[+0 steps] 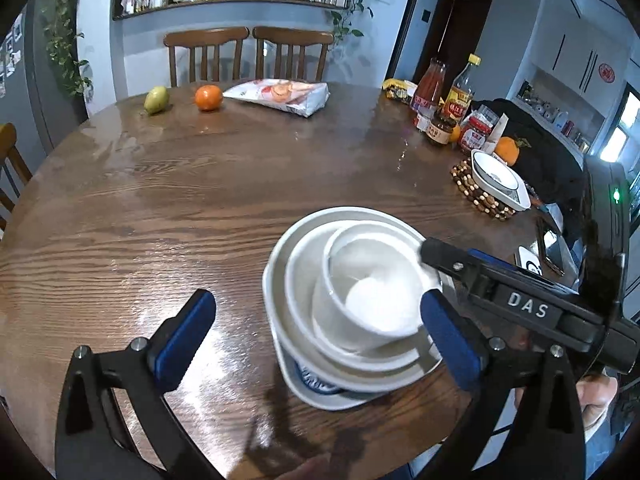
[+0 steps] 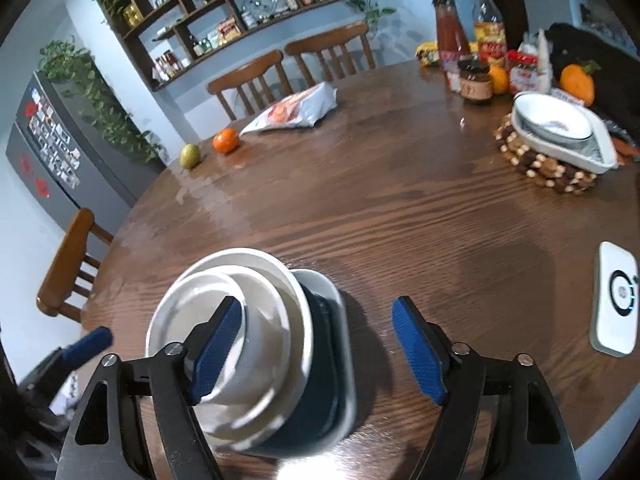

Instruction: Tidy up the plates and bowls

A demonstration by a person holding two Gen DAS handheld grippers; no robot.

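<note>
A stack of nested white bowls (image 1: 360, 312) stands on a white dish with a blue pattern (image 1: 316, 396) near the table's front edge. The smallest bowl (image 1: 376, 288) leans inside the others. My left gripper (image 1: 318, 336) is open wide, with the stack between its fingers and its right pad (image 1: 448, 340) close to the stack's side. My right gripper (image 2: 318, 352) is open too; its left pad (image 2: 220, 352) hangs over the bowls (image 2: 240, 340) and its right pad (image 2: 416, 352) stands clear of them. A second bowl in a square dish (image 2: 560, 132) rests on a beaded trivet.
On the round wooden table (image 1: 200, 200) lie a pear (image 1: 156, 99), an orange (image 1: 208, 97) and a snack bag (image 1: 280, 96) at the far side. Bottles and jars (image 1: 444, 100) crowd the far right. A white device (image 2: 614, 304) lies at the right. Chairs stand behind.
</note>
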